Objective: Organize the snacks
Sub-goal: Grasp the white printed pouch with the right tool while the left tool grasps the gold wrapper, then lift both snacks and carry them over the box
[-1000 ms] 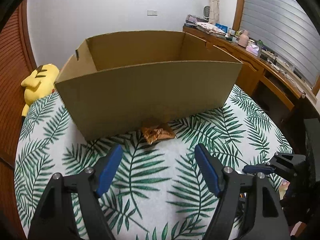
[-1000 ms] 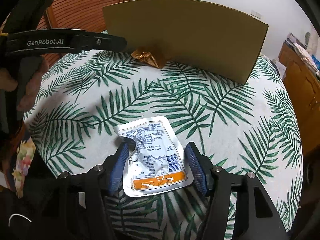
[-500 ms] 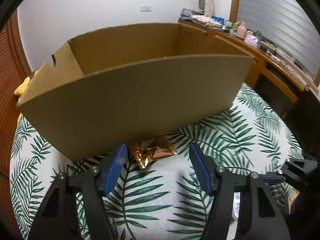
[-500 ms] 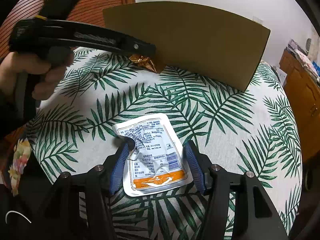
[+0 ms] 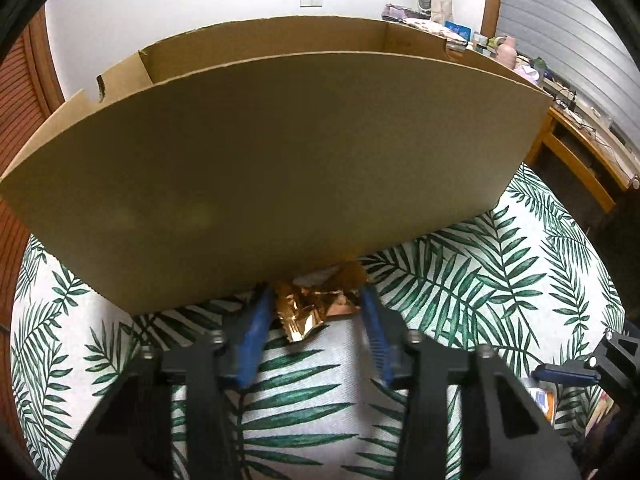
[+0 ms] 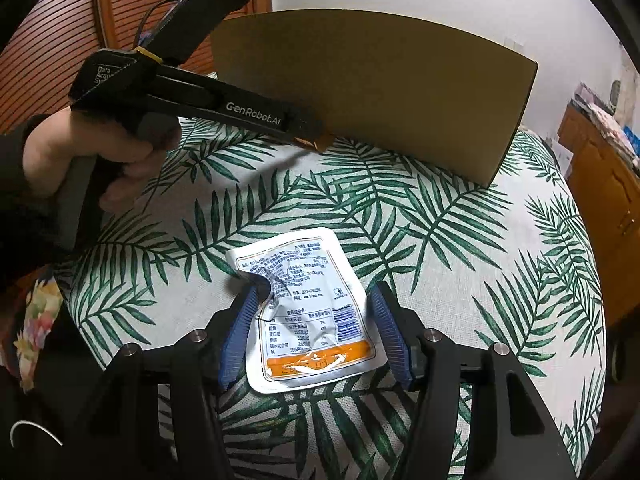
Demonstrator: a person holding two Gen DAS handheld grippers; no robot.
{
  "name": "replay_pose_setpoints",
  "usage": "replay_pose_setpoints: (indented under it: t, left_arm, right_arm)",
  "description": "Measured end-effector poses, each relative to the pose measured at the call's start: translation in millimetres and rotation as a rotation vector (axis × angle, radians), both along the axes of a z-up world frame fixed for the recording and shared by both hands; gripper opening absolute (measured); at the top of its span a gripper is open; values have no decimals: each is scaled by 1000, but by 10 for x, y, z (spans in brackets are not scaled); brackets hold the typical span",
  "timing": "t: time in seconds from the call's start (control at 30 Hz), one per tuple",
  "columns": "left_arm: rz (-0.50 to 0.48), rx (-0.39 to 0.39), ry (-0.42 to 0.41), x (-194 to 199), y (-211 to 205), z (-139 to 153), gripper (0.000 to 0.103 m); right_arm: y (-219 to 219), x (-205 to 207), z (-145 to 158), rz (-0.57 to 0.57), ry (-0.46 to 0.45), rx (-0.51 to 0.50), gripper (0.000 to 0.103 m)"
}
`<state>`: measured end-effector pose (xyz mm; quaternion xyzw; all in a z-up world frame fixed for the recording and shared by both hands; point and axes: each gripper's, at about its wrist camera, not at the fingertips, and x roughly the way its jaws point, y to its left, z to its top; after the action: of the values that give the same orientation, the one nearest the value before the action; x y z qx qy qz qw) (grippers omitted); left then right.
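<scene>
Left wrist view shows the left gripper (image 5: pixel 316 312) with its blue pads on both sides of a crumpled copper-gold foil snack wrapper (image 5: pixel 316 306). Its jaws have just been closing, and the wrapper is between them. The left pad seems to touch the foil, but on the right side I cannot tell if the pad presses it. The wrapper lies on the white tablecloth with green palm leaves (image 5: pixel 460 292), directly against the foot of the big brown cardboard box (image 5: pixel 280 168). The far end of the wrapper is in the shadow of the box wall. The inside of the box is almost fully hidden by its near wall.

Compared with one second ago, the left gripper has come much closer to the box, and its pads, then wide and well short of the wrapper, now flank it.

In the right wrist view, the right gripper (image 6: pixel 314 332) has its jaws spread around a white flat snack pouch with blue print and an orange band (image 6: pixel 308 312), in front of the box and well apart from it. The left pad touches the dented edge of the pouch; a narrow gap shows at the right pad. This gripper and pouch look unchanged. A hand (image 6: pixel 92 160) holds the left gripper, whose tips hide most of the wrapper.
</scene>
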<state>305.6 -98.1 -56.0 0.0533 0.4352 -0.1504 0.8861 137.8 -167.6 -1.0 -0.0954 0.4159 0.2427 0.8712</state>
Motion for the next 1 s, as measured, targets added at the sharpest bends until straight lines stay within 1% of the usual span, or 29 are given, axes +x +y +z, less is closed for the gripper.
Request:
replay_pose_setpoints:
  t: [0.1, 0.27, 0.53, 0.57, 0.6, 0.67, 0.73, 0.87, 1.0]
  left_arm:
    - [-3, 4, -16, -40, -6, 13, 30]
    - [-37, 10, -16, -124, -29, 7, 22]
    - [-19, -1, -7, -239, 113, 32, 21]
    - [-18, -4, -6, -263, 134, 39, 21]
    - [-17, -7, -6, -284, 159, 47, 21]
    - [-18, -14, -6, -313, 189, 72, 21]
    - [-15, -12, -9, -322, 211, 88, 21]
    - [-13, -17, -19, -376, 299, 158, 21]
    - [-15, -24, -31, -426, 313, 230, 21]
  right_arm:
    - [8, 6, -3, -3, 0, 0, 61]
    - [21, 2, -4, -8, -2, -1, 62]
    - [30, 20, -23, -13, -6, 2, 64]
    - [29, 18, -23, -15, -7, 2, 63]
    - [26, 19, -23, -19, -6, 9, 57]
    - [1, 6, -14, -28, -6, 38, 51]
    - [-5, -26, 18, -21, -14, 69, 35]
    - [14, -46, 47, -35, -20, 77, 35]
    - [-44, -42, 108, -53, -24, 116, 33]
